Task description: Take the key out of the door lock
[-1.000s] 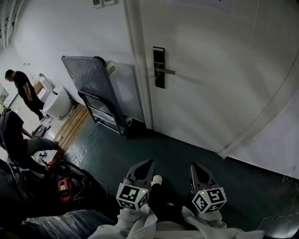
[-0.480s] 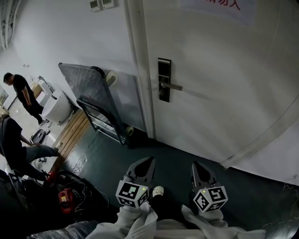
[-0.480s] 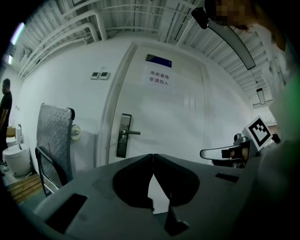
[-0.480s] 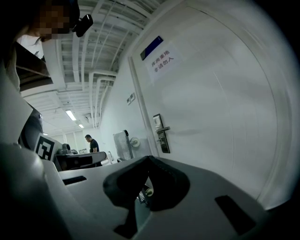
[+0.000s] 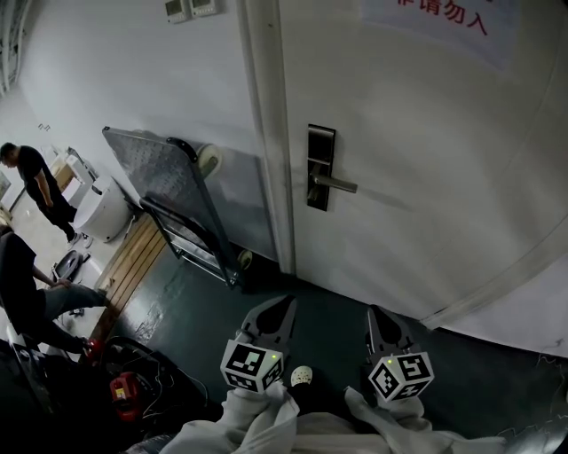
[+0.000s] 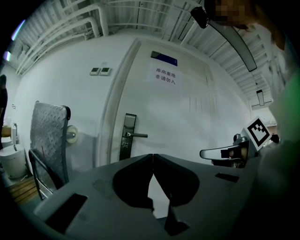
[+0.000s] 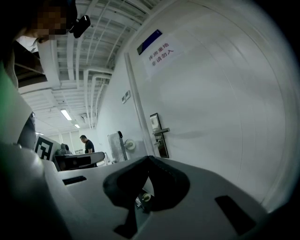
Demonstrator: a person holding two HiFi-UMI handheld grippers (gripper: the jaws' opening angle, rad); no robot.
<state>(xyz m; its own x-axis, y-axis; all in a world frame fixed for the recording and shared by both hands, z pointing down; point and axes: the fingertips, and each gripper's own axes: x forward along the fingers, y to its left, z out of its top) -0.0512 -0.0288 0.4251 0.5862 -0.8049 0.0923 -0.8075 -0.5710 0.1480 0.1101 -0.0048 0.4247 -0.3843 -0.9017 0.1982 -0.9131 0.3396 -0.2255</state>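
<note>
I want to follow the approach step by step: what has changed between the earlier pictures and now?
The head camera has come nearer to the door: its lock plate and handle show larger and lower in the head view. Nothing was taken hold of or let go. The left gripper and the right gripper stayed side by side at the bottom of the view, both closed and empty.

Any key in the lock plate [image 5: 320, 167] is too small to tell (door notice [image 5: 441, 16] cropped at top)
</note>
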